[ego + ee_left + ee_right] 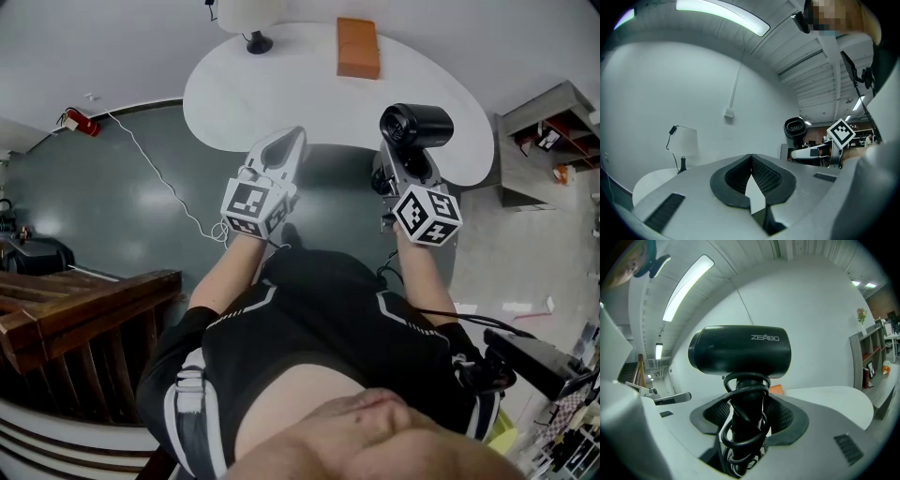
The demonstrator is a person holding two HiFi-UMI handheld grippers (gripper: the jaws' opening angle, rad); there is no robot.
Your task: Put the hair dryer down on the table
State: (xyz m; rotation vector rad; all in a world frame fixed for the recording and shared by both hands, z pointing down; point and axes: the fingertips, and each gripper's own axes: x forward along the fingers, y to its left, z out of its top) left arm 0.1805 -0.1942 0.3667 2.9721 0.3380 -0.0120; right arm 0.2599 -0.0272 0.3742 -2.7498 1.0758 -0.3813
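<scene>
The black hair dryer (415,125) stands upright in my right gripper (403,161), over the floor just short of the white table's (234,94) near edge. In the right gripper view the pads are shut on the dryer's cord-wrapped handle (743,427), with the barrel (740,350) lying crosswise above them. My left gripper (286,142) is held up beside it to the left, its jaws shut and nothing between them (751,158). From the left gripper view, the hair dryer (795,129) shows at the right.
An orange box (358,47) and a lamp base (258,42) stand at the far side of the table. A shelf unit (553,141) is at the right. A wooden railing (84,319) is at the lower left. A white cable (155,173) runs over the dark floor.
</scene>
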